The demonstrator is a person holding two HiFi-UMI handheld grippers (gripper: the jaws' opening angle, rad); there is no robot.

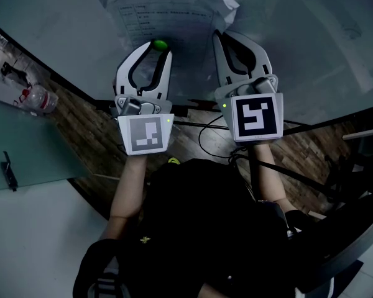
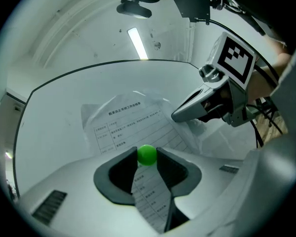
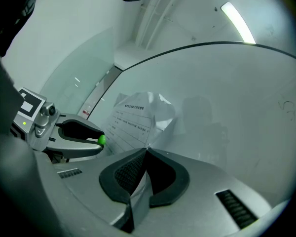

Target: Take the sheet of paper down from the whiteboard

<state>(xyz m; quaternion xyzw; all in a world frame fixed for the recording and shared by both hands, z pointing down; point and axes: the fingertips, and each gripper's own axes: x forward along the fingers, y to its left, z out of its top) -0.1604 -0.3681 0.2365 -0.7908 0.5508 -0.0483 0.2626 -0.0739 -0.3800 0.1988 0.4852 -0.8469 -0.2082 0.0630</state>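
Note:
A creased printed sheet of paper (image 1: pixel 168 11) lies against the whiteboard (image 1: pixel 298 36). A small green round magnet (image 1: pixel 159 44) sits at the sheet's lower edge, and my left gripper (image 1: pixel 156 47) is shut on it; in the left gripper view the magnet (image 2: pixel 147 154) is pinched between the two tips, with the paper (image 2: pixel 128 125) behind. My right gripper (image 1: pixel 219 35) is shut on the sheet's lower right edge. In the right gripper view the paper (image 3: pixel 135 120) runs down between its closed jaws (image 3: pixel 147 148). The left gripper (image 3: pixel 101 141) stands close to the left.
A plastic bottle (image 1: pixel 40 98) lies at the left beside a pale table (image 1: pixel 25 160) that carries a small black object (image 1: pixel 9 169). Cables (image 1: pixel 205 135) run over the wooden floor below the board. A ceiling light (image 2: pixel 138 42) glows above.

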